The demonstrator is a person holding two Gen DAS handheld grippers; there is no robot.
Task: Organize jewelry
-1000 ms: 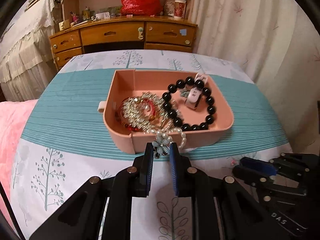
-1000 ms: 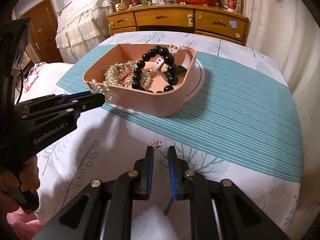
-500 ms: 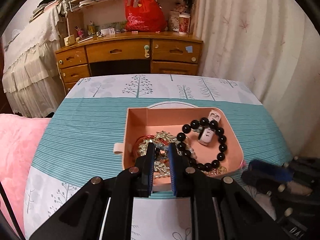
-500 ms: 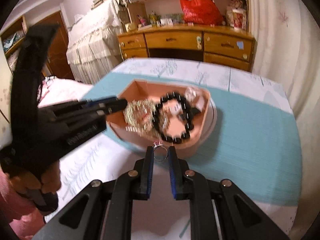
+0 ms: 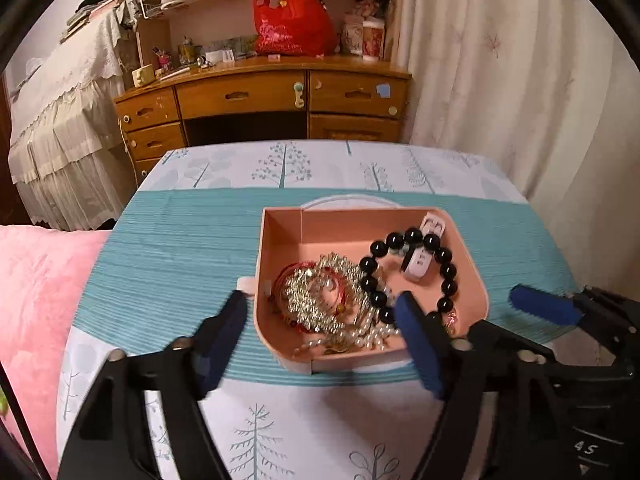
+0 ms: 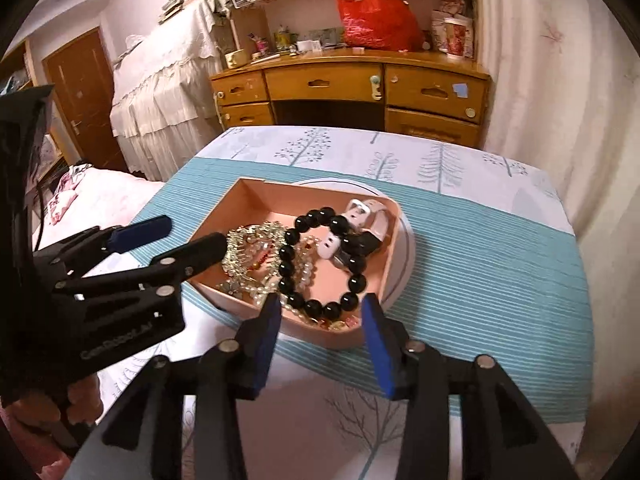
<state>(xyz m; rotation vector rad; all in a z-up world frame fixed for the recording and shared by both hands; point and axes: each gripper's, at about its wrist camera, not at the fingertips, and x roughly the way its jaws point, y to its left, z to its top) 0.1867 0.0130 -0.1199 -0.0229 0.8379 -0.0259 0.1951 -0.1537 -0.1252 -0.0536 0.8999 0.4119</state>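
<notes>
Pink jewelry tray (image 5: pixel 280 240) on teal-striped bench cloth (image 5: pixel 180 240), holding black bead bracelet (image 6: pixel 296 258). Behind tray, wooden desk (image 5: pixel 260 96), red bag (image 5: pixel 292 28). Left gripper (image 5: pixel 320 336) and right gripper (image 6: pixel 320 320): fingers apart, empty.

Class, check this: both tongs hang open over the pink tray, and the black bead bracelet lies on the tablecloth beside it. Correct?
Not quite. The black bead bracelet lies inside the pink tray, as the right wrist view shows. Both the left tongs and right tongs do hang open.
</notes>
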